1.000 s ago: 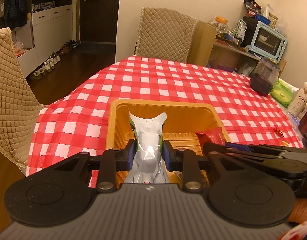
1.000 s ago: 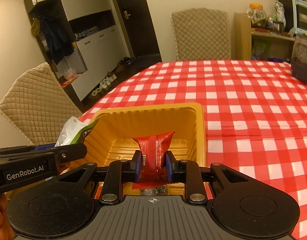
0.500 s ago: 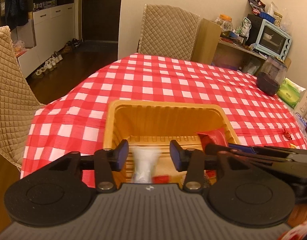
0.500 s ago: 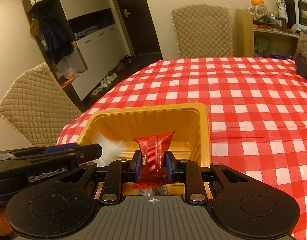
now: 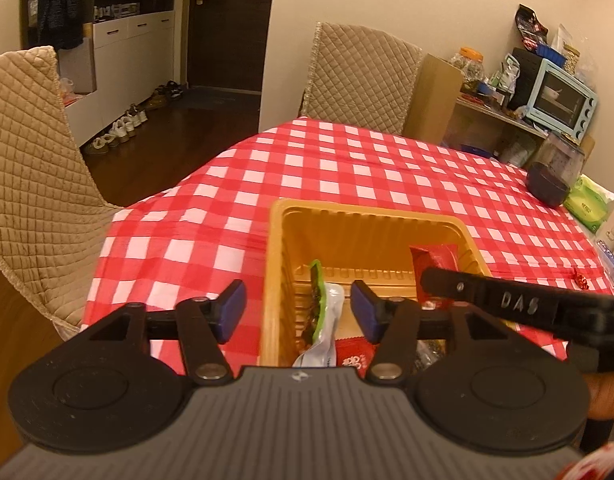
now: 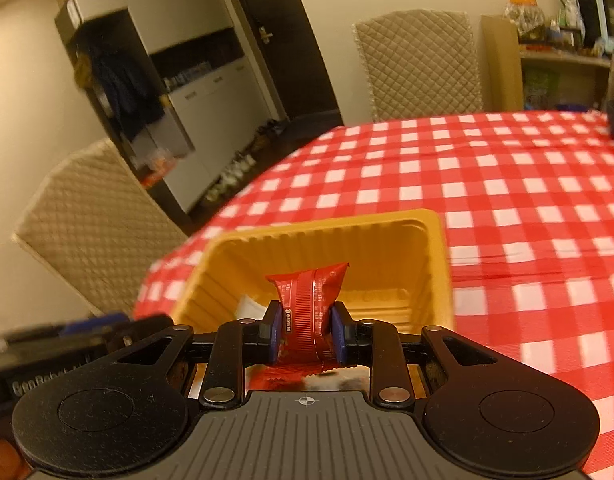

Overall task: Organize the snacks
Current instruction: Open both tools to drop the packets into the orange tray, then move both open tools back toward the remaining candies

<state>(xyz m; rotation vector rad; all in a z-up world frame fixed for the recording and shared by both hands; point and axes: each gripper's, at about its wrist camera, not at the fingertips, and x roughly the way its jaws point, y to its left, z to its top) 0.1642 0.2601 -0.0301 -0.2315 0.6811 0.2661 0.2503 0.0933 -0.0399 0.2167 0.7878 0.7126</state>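
**Red packet pinched over the tray, left tongs wide and holding nothing**

Big picture first: the checked tablecloth (image 5: 347,168) spreads out ahead of me, and on its near edge sits the yellow tray (image 5: 371,216), right under both my tools.

My left gripper (image 5: 299,308) is spread wide, nothing between the pads. Its left finger hangs outside the tray's left wall, its right finger over the inside. Between and below them lies the green-and-silver packet (image 5: 321,320), down in the tray against the left wall, free of both pads. Just beside it, lower in my view, a small red-and-white packet (image 5: 353,356) rests on the tray floor.

My right gripper (image 6: 305,330) is clamped tight on the red packet (image 6: 307,300), which stands upright between the blue pads, its top flaring out above them. It hangs over the near part of the tray, above the floor. From the left camera that same packet pokes up behind my right tool's finger, near the tray's right wall.
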